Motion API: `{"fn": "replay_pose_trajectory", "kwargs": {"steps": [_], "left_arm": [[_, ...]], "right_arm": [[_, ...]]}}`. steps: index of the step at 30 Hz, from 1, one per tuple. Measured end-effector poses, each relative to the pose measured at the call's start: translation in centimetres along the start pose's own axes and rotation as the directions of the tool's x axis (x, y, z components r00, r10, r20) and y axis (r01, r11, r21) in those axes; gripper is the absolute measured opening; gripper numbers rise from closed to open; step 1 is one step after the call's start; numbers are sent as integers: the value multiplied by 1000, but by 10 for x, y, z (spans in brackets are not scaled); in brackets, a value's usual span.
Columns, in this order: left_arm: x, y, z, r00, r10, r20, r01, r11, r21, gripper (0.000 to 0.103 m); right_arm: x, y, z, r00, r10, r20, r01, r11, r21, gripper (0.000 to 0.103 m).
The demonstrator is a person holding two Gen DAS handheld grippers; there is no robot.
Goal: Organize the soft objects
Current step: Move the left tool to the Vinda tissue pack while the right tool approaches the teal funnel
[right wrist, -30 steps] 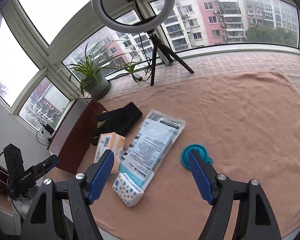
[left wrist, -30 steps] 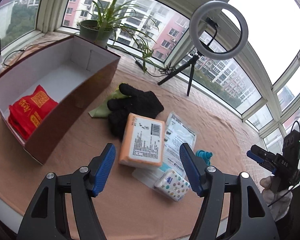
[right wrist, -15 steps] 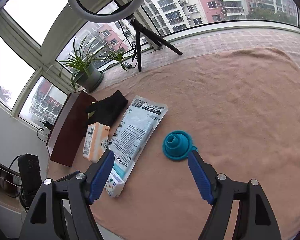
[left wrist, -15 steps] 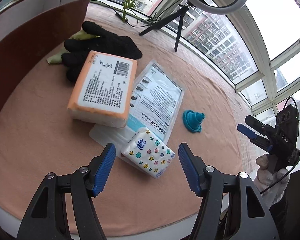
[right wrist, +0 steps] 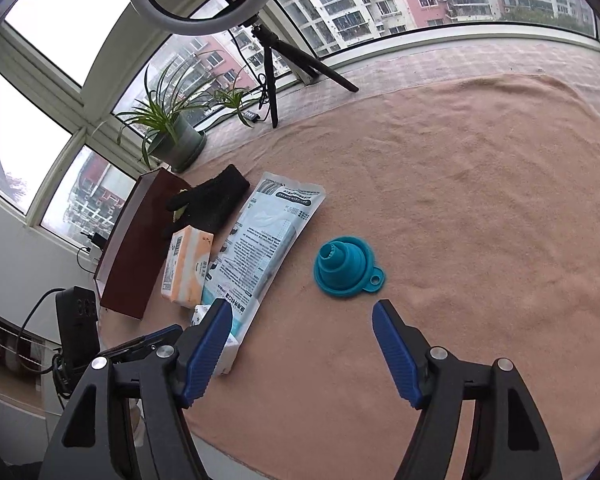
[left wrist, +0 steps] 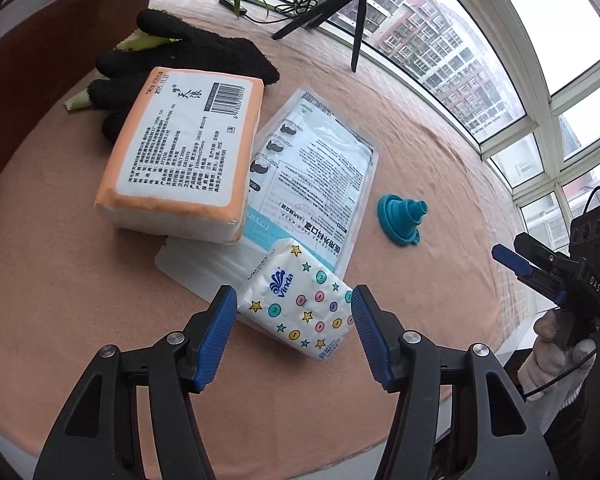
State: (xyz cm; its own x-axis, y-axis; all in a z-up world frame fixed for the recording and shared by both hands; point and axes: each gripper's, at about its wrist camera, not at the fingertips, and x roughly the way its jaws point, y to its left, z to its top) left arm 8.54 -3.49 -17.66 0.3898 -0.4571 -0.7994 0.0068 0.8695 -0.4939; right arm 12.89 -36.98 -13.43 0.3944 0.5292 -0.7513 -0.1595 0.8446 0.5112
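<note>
The left tool (left wrist: 293, 311) points down at the small Vinda tissue pack (left wrist: 300, 310), its blue jaws closing on either side of the pack but not yet pressing it; the pack lies on the peach-cloth-covered bench (left wrist: 60, 280), overlapping the near end of the face mask packet (left wrist: 312, 176). Just beside that packet lie the orange tissue pack (left wrist: 180, 160) and, farther back, the black glove (left wrist: 204, 52), next to the brown box (left wrist: 52, 40). The right tool (right wrist: 302, 322), held in a white-gloved hand (left wrist: 556, 356), hangs with jaws apart and closing on nothing, near the teal collapsible funnel (right wrist: 346, 266).
</note>
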Motion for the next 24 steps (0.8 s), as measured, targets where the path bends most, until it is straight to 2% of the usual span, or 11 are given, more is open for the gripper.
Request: {"fn": "replay_pose_trajectory", "kwargs": {"steps": [15, 22, 24], "left_arm": [[2, -9, -15, 1000, -17, -24, 16, 1000, -19, 59], [-1, 3, -7, 999, 39, 33, -36, 996, -79, 59], [-2, 10, -2, 998, 30, 54, -24, 994, -111, 59]], "right_arm": [[8, -3, 10, 1000, 24, -3, -24, 1000, 2, 69], [19, -4, 27, 999, 46, -27, -47, 999, -24, 69], [25, -6, 31, 998, 55, -42, -57, 998, -27, 69]]}}
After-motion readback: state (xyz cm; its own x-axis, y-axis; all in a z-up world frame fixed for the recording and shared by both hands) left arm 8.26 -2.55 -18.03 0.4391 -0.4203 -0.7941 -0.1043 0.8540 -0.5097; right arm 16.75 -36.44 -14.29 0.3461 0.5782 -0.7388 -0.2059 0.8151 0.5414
